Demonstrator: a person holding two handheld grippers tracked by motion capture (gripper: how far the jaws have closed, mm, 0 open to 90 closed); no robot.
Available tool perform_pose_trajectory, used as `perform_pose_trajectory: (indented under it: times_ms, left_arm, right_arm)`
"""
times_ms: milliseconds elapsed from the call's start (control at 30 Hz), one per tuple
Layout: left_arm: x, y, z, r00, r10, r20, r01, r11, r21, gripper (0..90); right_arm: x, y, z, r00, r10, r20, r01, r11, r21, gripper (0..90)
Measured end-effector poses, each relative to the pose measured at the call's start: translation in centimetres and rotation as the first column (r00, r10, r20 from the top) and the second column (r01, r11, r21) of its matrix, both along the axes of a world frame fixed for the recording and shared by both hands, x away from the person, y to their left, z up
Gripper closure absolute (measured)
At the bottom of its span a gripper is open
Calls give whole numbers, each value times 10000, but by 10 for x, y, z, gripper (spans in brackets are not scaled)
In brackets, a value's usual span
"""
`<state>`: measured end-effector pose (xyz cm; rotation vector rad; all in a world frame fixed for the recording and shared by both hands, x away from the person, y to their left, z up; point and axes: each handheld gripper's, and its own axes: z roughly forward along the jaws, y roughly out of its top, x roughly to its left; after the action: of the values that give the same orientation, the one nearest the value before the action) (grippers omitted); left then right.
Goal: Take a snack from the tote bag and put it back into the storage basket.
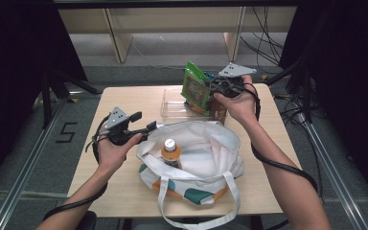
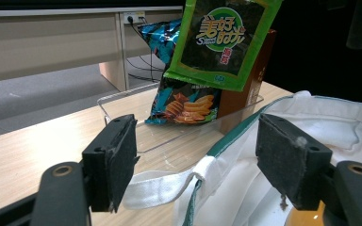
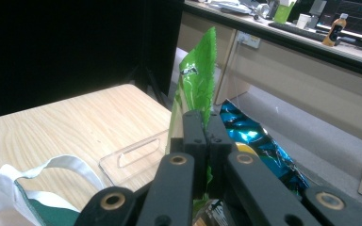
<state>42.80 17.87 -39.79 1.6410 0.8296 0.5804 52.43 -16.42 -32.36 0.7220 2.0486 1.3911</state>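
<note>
Your right hand-held gripper [image 1: 210, 88] is raised over the far side of the bench [image 1: 124, 103], and its jaws are pressed together on the edge of a green snack packet [image 1: 196, 86]; in the right gripper view you see the two black jaws closed flat against each other with the green foil [image 3: 199, 84] rising between and above them. The packet hangs upright above a clear plastic tray [image 1: 172, 106] at the far middle of the bench, and it is lifted clear of the tray floor in the left gripper view [image 2: 219, 40]. Just behind and below it, a blue chip bag [image 2: 181, 101] leans in the tray, with a brown box [image 2: 245, 89] standing beside it against the tray's end wall. Your left hand-held gripper [image 1: 146, 128] sits low at the left of a white tote bag [image 1: 206, 143], with its jaws spread wide apart and holding nothing; its own view shows the two padded jaws open on either side of the bag's rim and a white strap [image 2: 162, 188]. The tote lies open in the middle of the bench, nearer you than the tray, and its green and orange printed side faces you. Inside it stands an orange drink bottle [image 1: 171, 153] with a white cap, upright near the bag's left side. One strap [image 1: 199, 211] hangs over the near edge of the bench.
</note>
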Motion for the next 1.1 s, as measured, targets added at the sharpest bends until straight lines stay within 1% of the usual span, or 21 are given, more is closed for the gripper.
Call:
perform_pose_trajectory:
  times_ms: [33,167,233,267,300,333,433,467,533,567,600,667,700,733,767,800,833,900,933,1033,1100]
  left_arm:
    - [0,0,0,10000,5,5,-5,10000,4,291]
    - [0,0,0,10000,-16,48,16,10000,64,291]
    - [0,0,0,10000,-13,22,13,10000,50,291]
    - [0,0,0,10000,-12,18,11,10000,50,291]
    - [0,0,0,10000,1,-2,-1,10000,28,291]
    - [0,0,0,10000,-19,45,18,10000,76,291]
    - [0,0,0,10000,-2,1,2,10000,1,291]
    - [0,0,0,10000,2,3,-2,10000,-9,291]
    - [0,0,0,10000,7,1,-7,10000,-13,291]
    - [0,0,0,10000,4,8,-4,10000,-9,291]
    - [0,0,0,10000,11,9,-11,10000,-12,291]
    - [0,0,0,10000,5,8,-5,10000,-9,291]
    - [0,0,0,10000,-2,14,2,10000,-3,291]
    - [0,0,0,10000,1,10,-1,10000,3,291]
    - [0,0,0,10000,-18,50,17,10000,57,291]
    - [0,0,0,10000,-16,48,15,10000,54,291]
    - [0,0,0,10000,-20,62,19,10000,57,291]
    - [0,0,0,10000,2,12,-2,10000,-11,291]
    - [0,0,0,10000,4,5,-4,10000,-7,291]
    - [0,0,0,10000,-4,5,4,10000,-9,291]
    - [0,0,0,10000,-7,-1,7,10000,-4,291]
  right_arm:
    - [0,0,0,10000,7,-66,-7,10000,-11,900]
    - [3,0,1,9998,-7,183,9,9999,-133,900]
    - [2,1,0,10000,11,70,-11,10000,-68,900]
    - [3,1,0,9999,8,120,-7,10000,-88,900]
    - [5,1,0,9995,121,288,-117,9998,-137,900]
    - [3,1,0,9999,42,109,-40,9999,-140,900]
    - [4,2,-1,9999,11,106,-10,9999,-124,900]
    - [5,2,-2,9996,-5,297,10,9999,-165,900]
    - [5,3,-2,9994,-117,335,122,9998,-124,900]
    - [6,2,-3,9991,-80,414,88,9998,-200,900]
    - [5,3,-3,9996,-64,275,69,9998,-172,900]
    - [7,2,-3,9994,19,354,-12,9998,-204,900]
    - [6,3,-4,9994,-76,333,81,9998,-156,900]
    - [6,4,-5,9993,-94,373,100,9998,-151,900]
    - [8,3,-5,9985,91,537,-73,9994,-327,900]
    - [7,4,-6,9990,-78,436,90,9996,-286,900]
    - [7,4,-7,9992,38,401,-26,9995,-304,900]
    - [8,5,-8,9986,-98,515,113,9995,-287,900]
    - [7,5,-8,9993,-99,352,110,9995,-307,900]
    - [8,5,-8,9987,-64,501,85,9990,-430,900]
    - [8,6,-8,9991,-84,425,100,9993,-365,900]
